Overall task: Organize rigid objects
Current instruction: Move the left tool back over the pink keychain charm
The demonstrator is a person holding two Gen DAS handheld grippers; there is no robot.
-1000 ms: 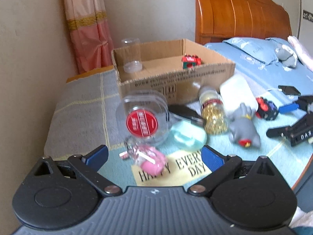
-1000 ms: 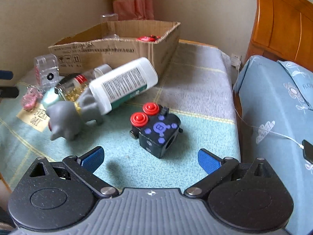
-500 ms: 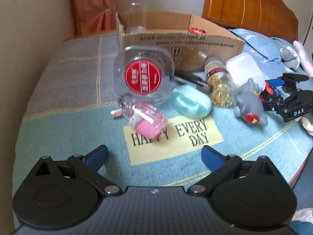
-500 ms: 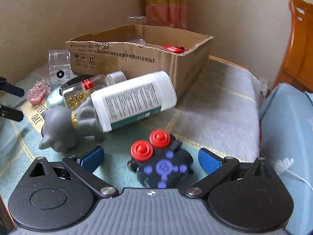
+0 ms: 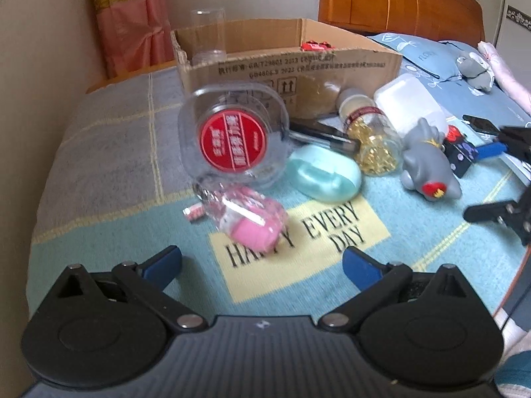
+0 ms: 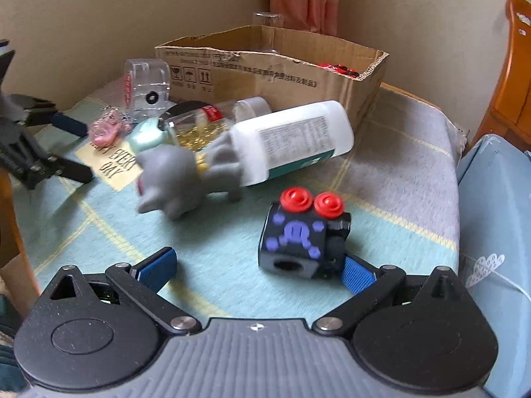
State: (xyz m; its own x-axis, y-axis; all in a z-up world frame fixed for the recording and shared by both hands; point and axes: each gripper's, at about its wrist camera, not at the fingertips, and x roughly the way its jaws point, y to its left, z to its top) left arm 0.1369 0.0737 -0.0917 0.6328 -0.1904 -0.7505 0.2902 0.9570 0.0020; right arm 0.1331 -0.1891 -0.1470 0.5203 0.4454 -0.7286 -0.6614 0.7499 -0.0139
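My left gripper (image 5: 262,265) is open, just short of a pink clear-cased toy (image 5: 249,219) on the mat. Behind the toy lie a clear jar with a red lid (image 5: 232,142), a mint case (image 5: 323,175), a capsule bottle (image 5: 371,142), a white bottle (image 5: 408,106) and a grey cat figurine (image 5: 428,169). My right gripper (image 6: 257,270) is open. A black cube with red knobs (image 6: 302,235) sits between its fingers, against the right one. The cardboard box (image 6: 272,63) at the back holds a red toy (image 6: 338,66).
A clear tumbler (image 5: 207,33) stands in the box's left corner. A wall runs along the left. A bed with blue bedding (image 5: 471,93) and a wooden headboard (image 5: 398,0) borders the right. The other gripper (image 6: 74,148) reaches in from the left in the right wrist view.
The left gripper pulled back from the pink toy, then crept slightly closer. The right gripper closed in on the black cube, which has turned and now rests by the right finger.
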